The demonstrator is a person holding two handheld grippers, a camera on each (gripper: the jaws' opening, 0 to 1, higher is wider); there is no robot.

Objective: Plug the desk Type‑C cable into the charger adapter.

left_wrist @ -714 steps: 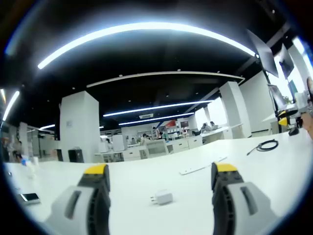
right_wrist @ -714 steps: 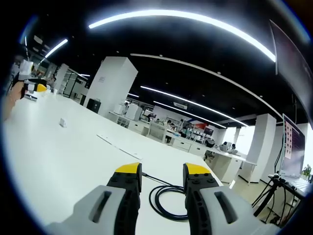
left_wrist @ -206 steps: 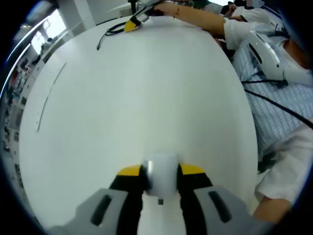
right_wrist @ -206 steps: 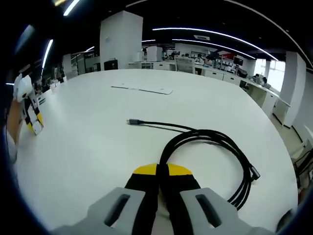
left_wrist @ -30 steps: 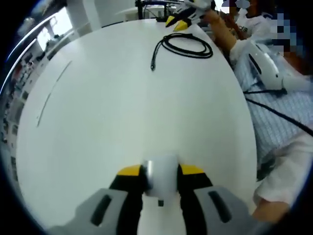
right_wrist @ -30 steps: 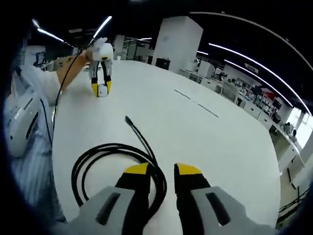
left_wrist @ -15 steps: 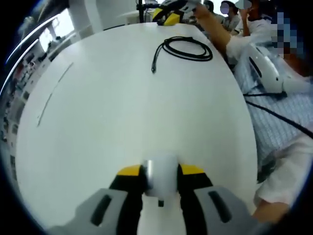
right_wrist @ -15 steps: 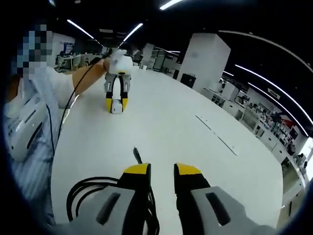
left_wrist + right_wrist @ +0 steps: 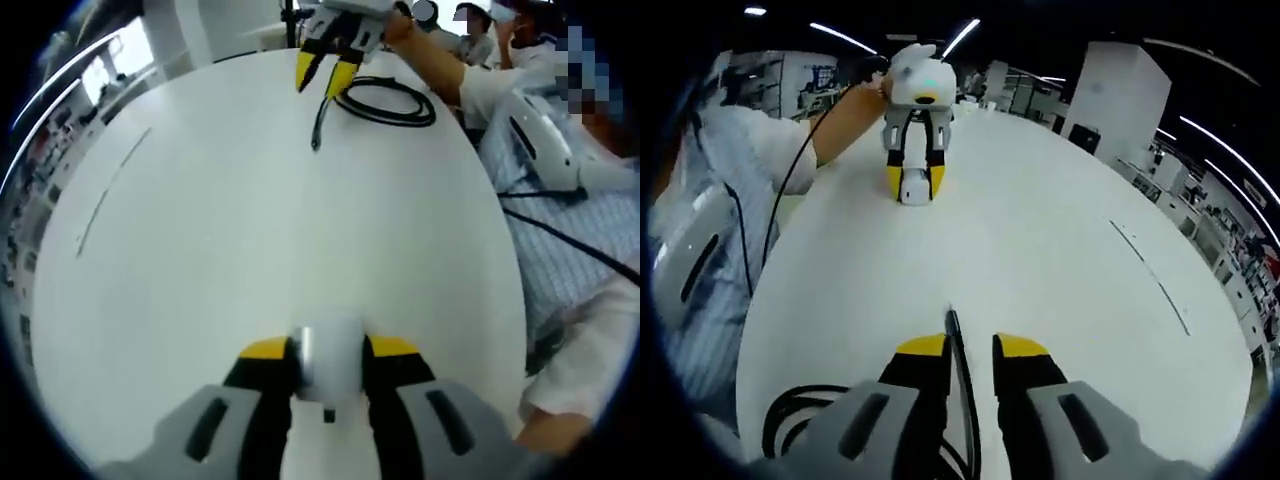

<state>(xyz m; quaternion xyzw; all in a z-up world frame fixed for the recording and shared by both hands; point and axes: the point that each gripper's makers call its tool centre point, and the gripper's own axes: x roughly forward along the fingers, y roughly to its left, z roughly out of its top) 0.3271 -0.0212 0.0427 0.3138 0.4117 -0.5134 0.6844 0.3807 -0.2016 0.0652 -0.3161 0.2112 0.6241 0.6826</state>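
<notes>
1. The left gripper point(image 9: 328, 352) is pinching the white charger adapter point(image 9: 330, 368) between its jaws, low over the white counter point(image 9: 250, 230); in the right gripper view it stands far across the counter, adapter point(image 9: 912, 190) at its tip.
2. The right gripper point(image 9: 968, 350) has its jaws spread a little, straddling the black Type-C cable point(image 9: 962, 375); the plug end point(image 9: 951, 317) lies just ahead of its tips; nothing is clamped yet.
3. In the left gripper view the right gripper point(image 9: 325, 75) hangs over the cable's point(image 9: 385, 100) coil, near the free plug point(image 9: 315, 143).
4. Step in hand, as I judge: taking the cable near its plug; next calls for closing just behind the connector, lifting, then lining it up with the adapter's port, whose position I cannot tell.
5. No containers are on the counter.
</notes>
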